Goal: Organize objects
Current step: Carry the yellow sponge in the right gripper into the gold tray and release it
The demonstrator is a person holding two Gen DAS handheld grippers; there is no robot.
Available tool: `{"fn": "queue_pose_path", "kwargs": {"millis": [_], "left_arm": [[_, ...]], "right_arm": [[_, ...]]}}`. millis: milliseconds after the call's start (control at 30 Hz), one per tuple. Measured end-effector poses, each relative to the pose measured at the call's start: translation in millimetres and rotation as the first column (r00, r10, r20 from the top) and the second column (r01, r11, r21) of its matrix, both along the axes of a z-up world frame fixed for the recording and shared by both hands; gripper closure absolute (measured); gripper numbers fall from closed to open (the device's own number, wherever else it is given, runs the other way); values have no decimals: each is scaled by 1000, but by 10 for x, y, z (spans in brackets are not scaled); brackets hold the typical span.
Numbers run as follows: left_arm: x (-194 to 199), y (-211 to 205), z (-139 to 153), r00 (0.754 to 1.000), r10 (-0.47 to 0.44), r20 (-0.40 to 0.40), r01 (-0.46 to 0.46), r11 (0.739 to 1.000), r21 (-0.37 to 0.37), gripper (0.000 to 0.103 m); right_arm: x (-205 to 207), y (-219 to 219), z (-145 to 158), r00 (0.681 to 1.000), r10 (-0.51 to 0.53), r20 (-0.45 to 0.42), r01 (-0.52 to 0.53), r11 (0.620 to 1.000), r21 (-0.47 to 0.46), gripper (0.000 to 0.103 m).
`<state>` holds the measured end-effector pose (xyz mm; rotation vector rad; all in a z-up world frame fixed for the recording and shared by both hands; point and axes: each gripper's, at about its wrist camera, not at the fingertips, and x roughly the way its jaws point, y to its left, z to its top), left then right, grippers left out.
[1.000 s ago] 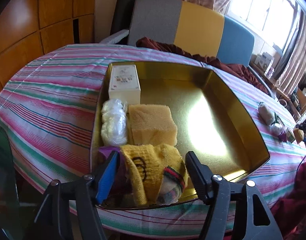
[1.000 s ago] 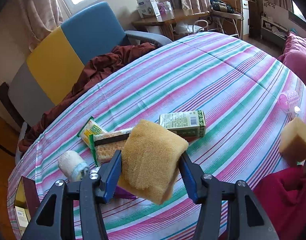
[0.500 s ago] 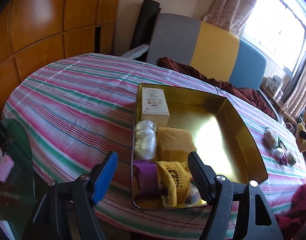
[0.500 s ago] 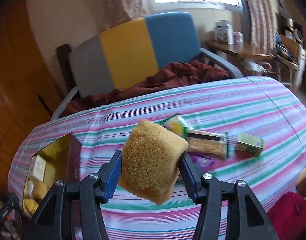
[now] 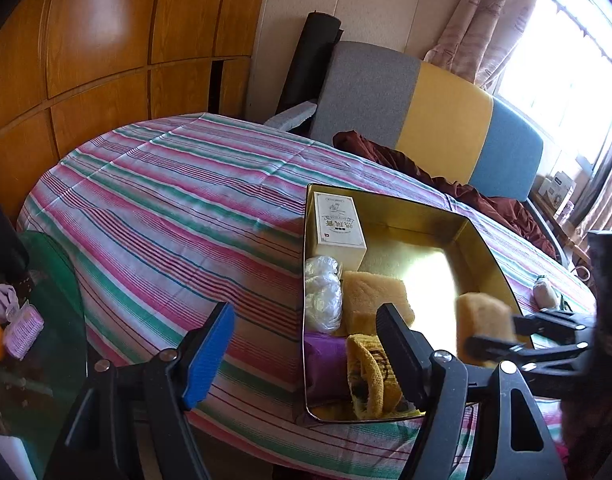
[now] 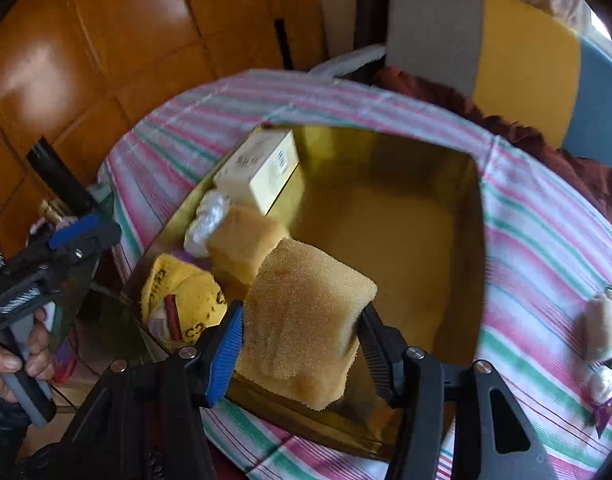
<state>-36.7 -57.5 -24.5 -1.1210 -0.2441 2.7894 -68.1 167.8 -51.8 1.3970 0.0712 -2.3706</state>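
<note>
Right wrist view: our right gripper (image 6: 300, 350) pinches a tan sponge (image 6: 306, 324), held above the near edge of the gold tin (image 6: 479, 240). Left gripper (image 5: 306, 344) is spread wide with nothing between its fingers, hovering at the tin's near-left corner over the striped tablecloth (image 5: 166, 208). Along the tin's left side we see a white box (image 5: 337, 228), plastic bag (image 5: 321, 300), second sponge (image 5: 369, 300), purple packet (image 5: 325, 364) and yellow sock (image 5: 369, 372) — right half bare.

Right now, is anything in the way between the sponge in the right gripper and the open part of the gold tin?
Nothing visible. The right gripper holds the sponge over the gold tin's near edge; the bare floor lies just beyond. The other sponge, sock and white box sit along the tin's left side.
</note>
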Motion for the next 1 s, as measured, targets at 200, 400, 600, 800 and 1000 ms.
{"fn": "queue_pose_path", "kwargs": {"millis": [200, 400, 600, 800, 1000], "left_arm": [[-14, 13, -34, 1000, -5, 5, 5, 1000, -1, 28], [-9, 9, -33, 1000, 5, 5, -5, 1000, -5, 27], [41, 108, 52, 1000, -8, -27, 7, 999, -44, 25], [87, 249, 137, 998, -38, -46, 35, 997, -71, 25], [135, 406, 220, 995, -69, -68, 60, 991, -121, 23]], "right_arm": [[-82, -165, -310, 996, -1, 92, 4, 999, -41, 44], [-83, -224, -379, 992, 26, 124, -16, 997, -79, 40], [-13, -76, -233, 995, -10, 99, 23, 991, -131, 28], [29, 63, -107, 997, -37, 62, 47, 985, -169, 19], [83, 339, 94, 995, -102, 19, 104, 976, -189, 19]]}}
